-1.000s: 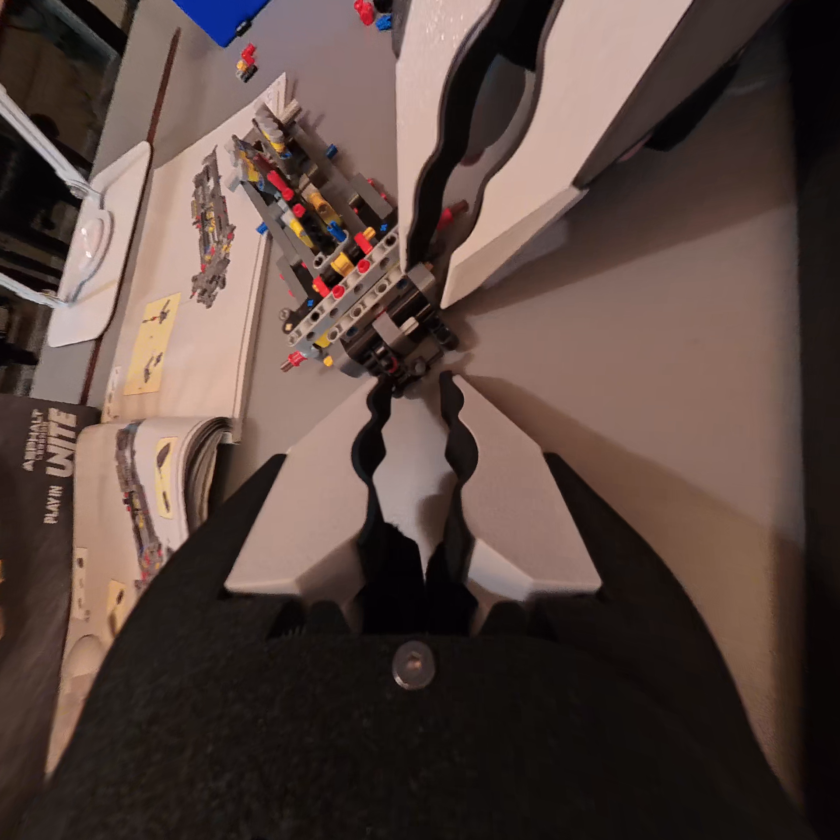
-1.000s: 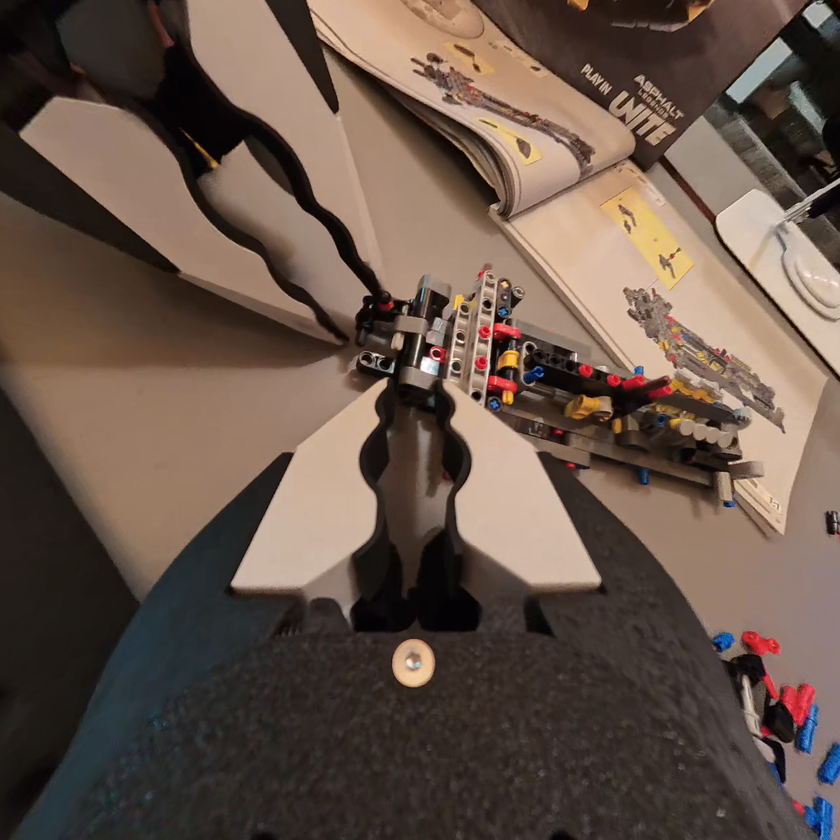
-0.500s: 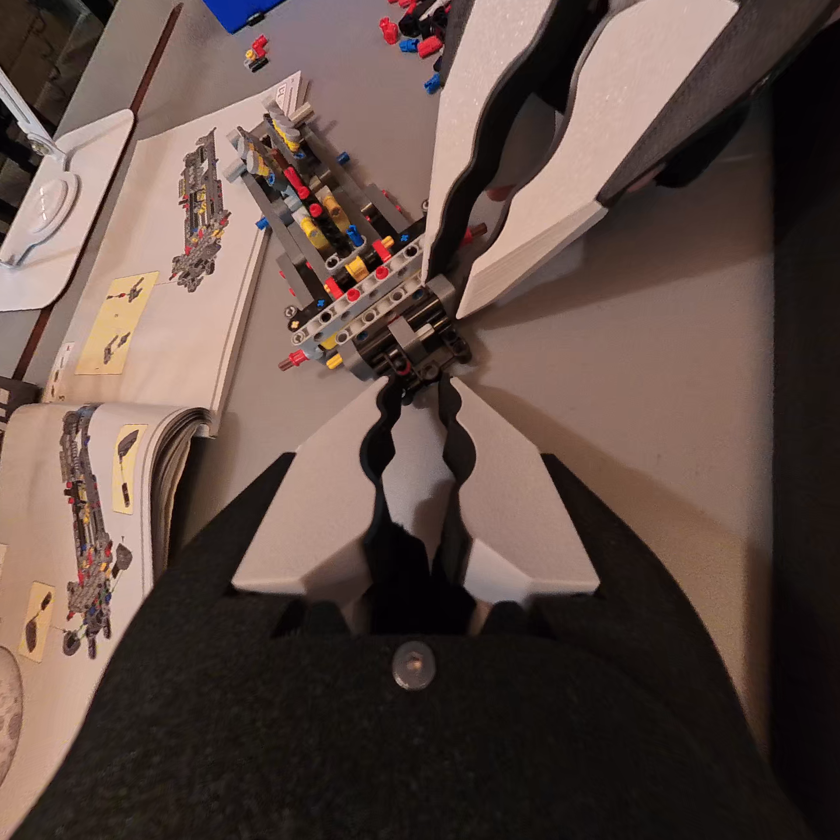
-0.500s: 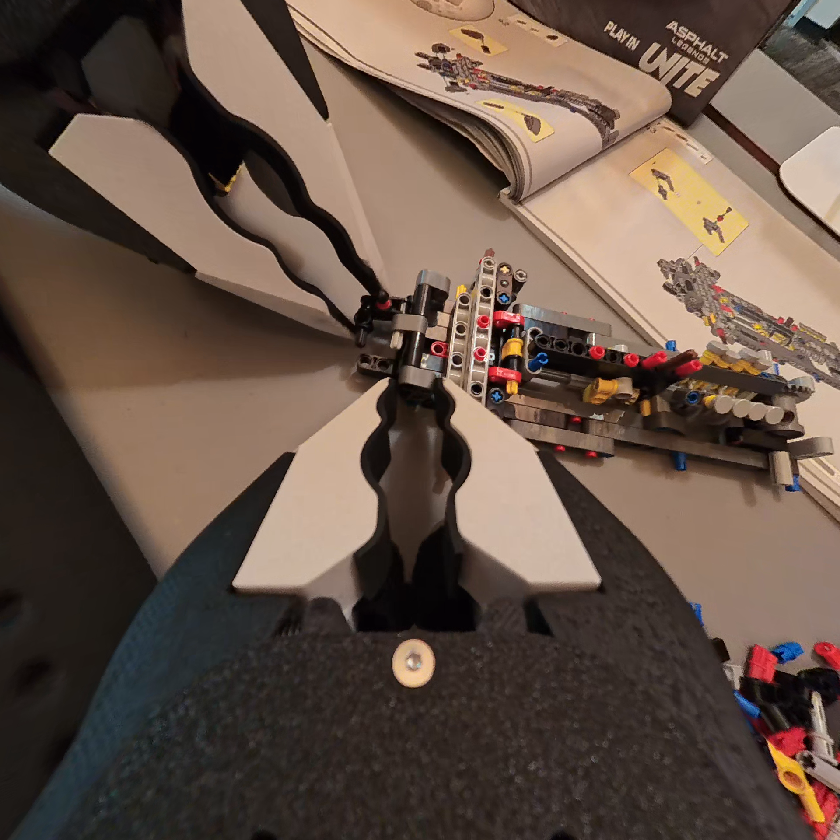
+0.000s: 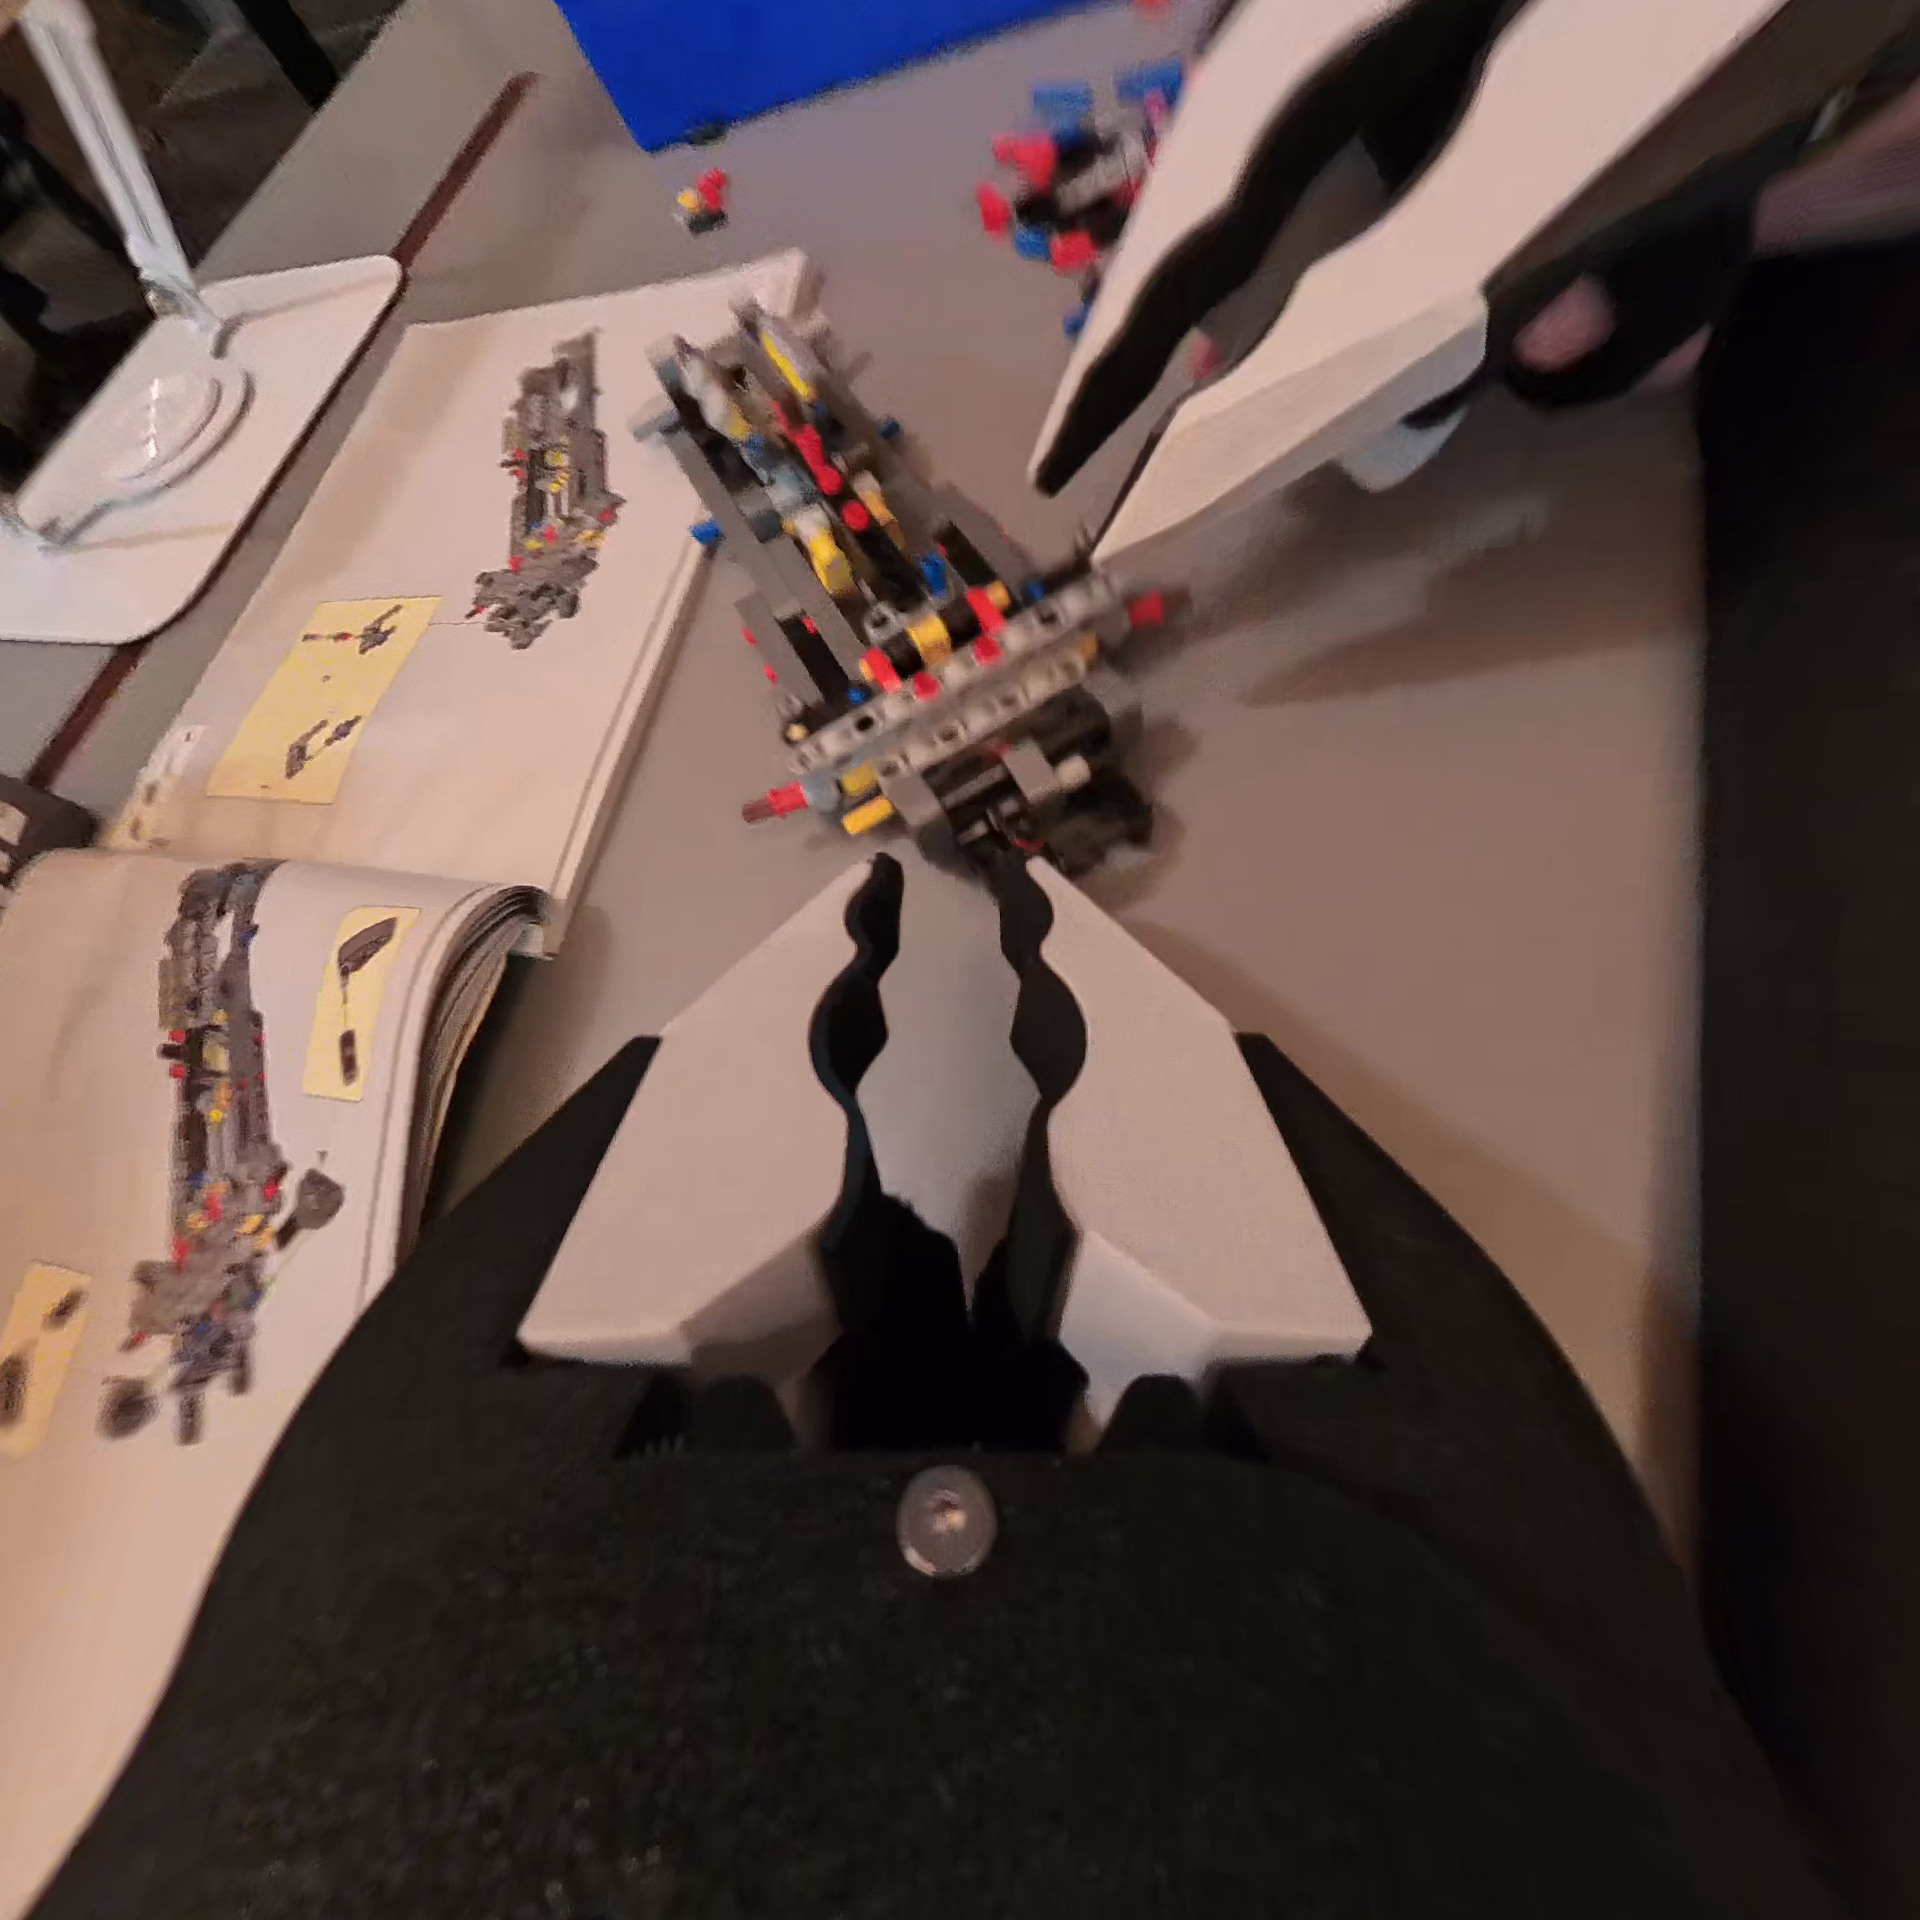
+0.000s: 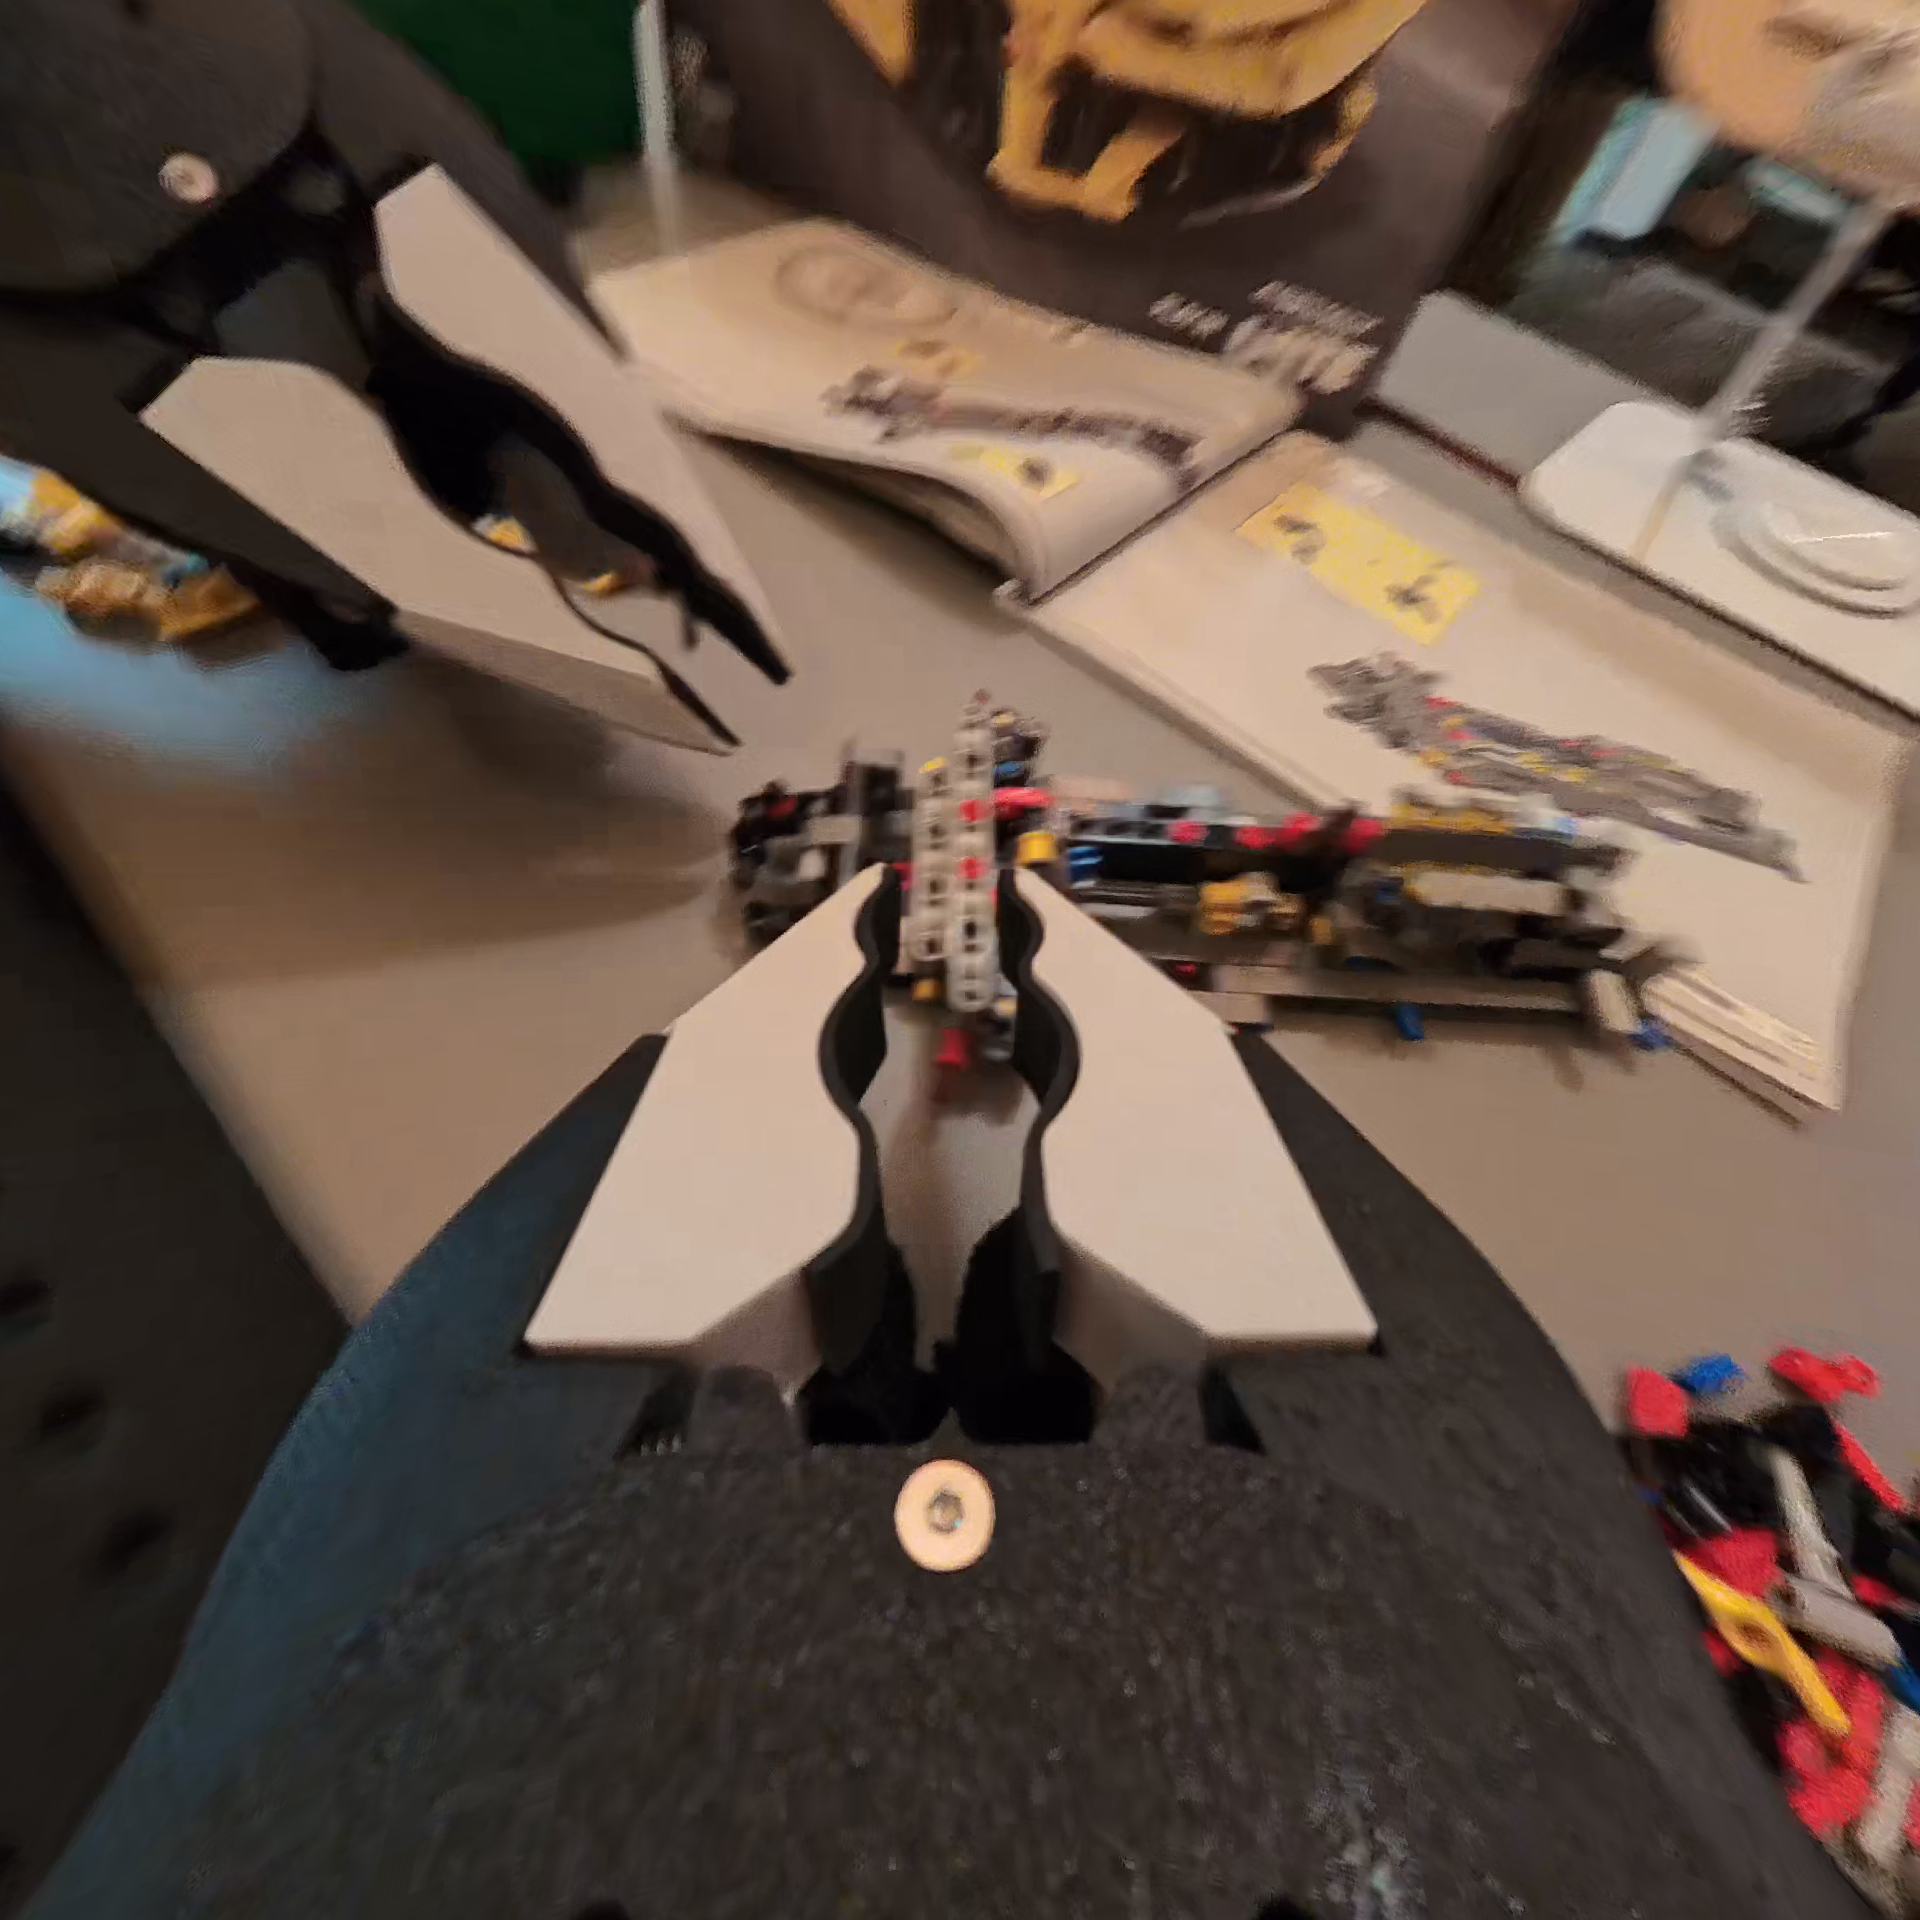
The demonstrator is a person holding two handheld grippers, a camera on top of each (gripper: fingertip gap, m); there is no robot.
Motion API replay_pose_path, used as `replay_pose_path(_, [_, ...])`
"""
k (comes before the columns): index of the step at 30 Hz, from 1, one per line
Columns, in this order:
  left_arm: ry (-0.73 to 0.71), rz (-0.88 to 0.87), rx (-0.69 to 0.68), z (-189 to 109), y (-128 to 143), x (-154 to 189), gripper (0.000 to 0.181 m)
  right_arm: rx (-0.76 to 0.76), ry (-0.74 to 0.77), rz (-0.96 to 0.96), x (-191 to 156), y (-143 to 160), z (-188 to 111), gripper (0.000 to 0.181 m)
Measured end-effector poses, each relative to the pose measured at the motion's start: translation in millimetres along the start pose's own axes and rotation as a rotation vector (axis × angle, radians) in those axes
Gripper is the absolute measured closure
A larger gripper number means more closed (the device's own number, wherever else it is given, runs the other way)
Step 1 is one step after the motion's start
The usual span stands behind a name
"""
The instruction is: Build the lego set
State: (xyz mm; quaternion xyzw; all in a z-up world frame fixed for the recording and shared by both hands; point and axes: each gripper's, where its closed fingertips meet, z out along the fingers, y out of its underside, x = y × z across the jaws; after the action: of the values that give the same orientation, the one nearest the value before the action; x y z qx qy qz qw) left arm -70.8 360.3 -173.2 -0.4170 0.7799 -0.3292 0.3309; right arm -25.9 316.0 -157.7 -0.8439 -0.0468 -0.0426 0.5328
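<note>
The long Lego Technic model (image 5: 894,623), grey and black with red, yellow and blue pins, lies on the grey table (image 5: 1403,831). My left gripper (image 5: 948,868) is open and empty, with its tips just short of the model's black end. My right gripper (image 6: 948,881) is open and empty, raised over the model (image 6: 1195,894). The model's light grey beam (image 6: 961,904) shows through the gap between its fingers. The right gripper also shows in the left wrist view (image 5: 1070,509), above the beam's end. The left gripper shows in the right wrist view (image 6: 748,712), clear of the model. Both views are blurred.
An open instruction booklet (image 5: 208,1091) and a loose sheet (image 5: 436,644) lie beside the model. The set's dark box (image 6: 1143,156) stands behind. A white lamp base (image 5: 177,447), a blue bin (image 5: 810,52) and a pile of loose pieces (image 6: 1787,1558) surround the work area.
Both grippers have lifted and pulled back from the model's black end, where their tips met before. The model has stayed on the table. Both cameras have tilted up, showing more of the table.
</note>
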Motion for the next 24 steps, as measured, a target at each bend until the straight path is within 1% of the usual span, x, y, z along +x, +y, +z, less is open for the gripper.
replay_pose_path(2, [0.075, -0.146, 0.049, 0.5, -16.7, -3.9, 0.157, 0.06, 0.114, 0.064, 34.4, -4.7, -14.8, 0.163])
replay_pose_path(3, [0.096, -0.187, 0.04, 5.1, -24.2, -7.9, 0.155, 0.072, 0.187, 0.088, 55.9, -1.9, -23.1, 0.163])
replay_pose_path(4, [0.081, -0.207, 0.012, 12.5, -30.6, -16.5, 0.154, 0.071, 0.26, 0.106, 77.7, 3.6, -31.4, 0.163])
replay_pose_path(6, [0.049, -0.191, -0.035, 31.7, -48.8, -34.5, 0.143, 0.05, 0.373, 0.152, 113.9, 16.8, -46.1, 0.163])
replay_pose_path(7, [0.062, -0.171, -0.042, 43.5, -61.9, -40.0, 0.137, 0.046, 0.407, 0.185, 126.4, 22.0, -52.0, 0.163])
replay_pose_path(8, [0.079, -0.146, -0.047, 57.1, -75.5, -45.8, 0.137, 0.059, 0.417, 0.231, 133.5, 24.1, -56.2, 0.163])
replay_pose_path(10, [0.037, -0.083, -0.094, 89.4, -97.4, -69.9, 0.136, 0.092, 0.38, 0.318, 134.7, 23.9, -58.4, 0.163])
replay_pose_path(11, [0.024, -0.054, -0.122, 107.1, -107.5, -80.6, 0.135, 0.092, 0.367, 0.333, 132.9, 24.2, -57.6, 0.163])
replay_pose_path(13, [0.062, -0.007, -0.193, 143.2, -124.0, -90.0, 0.134, 0.08, 0.351, 0.306, 127.8, 25.2, -54.1, 0.163])
replay_pose_path(15, [0.13, 0.035, -0.296, 176.3, -130.5, -86.8, 0.126, 0.071, 0.346, 0.273, 124.0, 25.0, -51.8, 0.164])
replay_pose_path(17, [0.185, 0.103, -0.387, 201.6, -128.7, -76.8, 0.126, 0.071, 0.335, 0.263, 121.6, 24.6, -50.7, 0.165])
replay_pose_path(18, [0.196, 0.144, -0.409, 211.3, -127.6, -72.8, 0.127, 0.071, 0.325, 0.27, 120.7, 25.0, -50.3, 0.165])
replay_pose_path(20, [0.167, 0.211, -0.43, 224.1, -125.8, -75.2, 0.128, 0.08, 0.299, 0.295, 119.5, 24.9, -49.8, 0.165])
replay_pose_path(21, [0.145, 0.223, -0.442, 224.1, -124.4, -80.3, 0.13, 0.083, 0.285, 0.309, 119.0, 25.0, -49.7, 0.165])
replay_pose_path(22, [0.129, 0.21, -0.446, 218.5, -123.5, -85.9, 0.133, 0.086, 0.271, 0.324, 118.6, 25.4, -49.3, 0.165])
replay_pose_path(24, [0.143, 0.1, -0.431, 192.3, -120.5, -91.0, 0.134, 0.089, 0.252, 0.355, 119.1, 26.5, -48.6, 0.165])
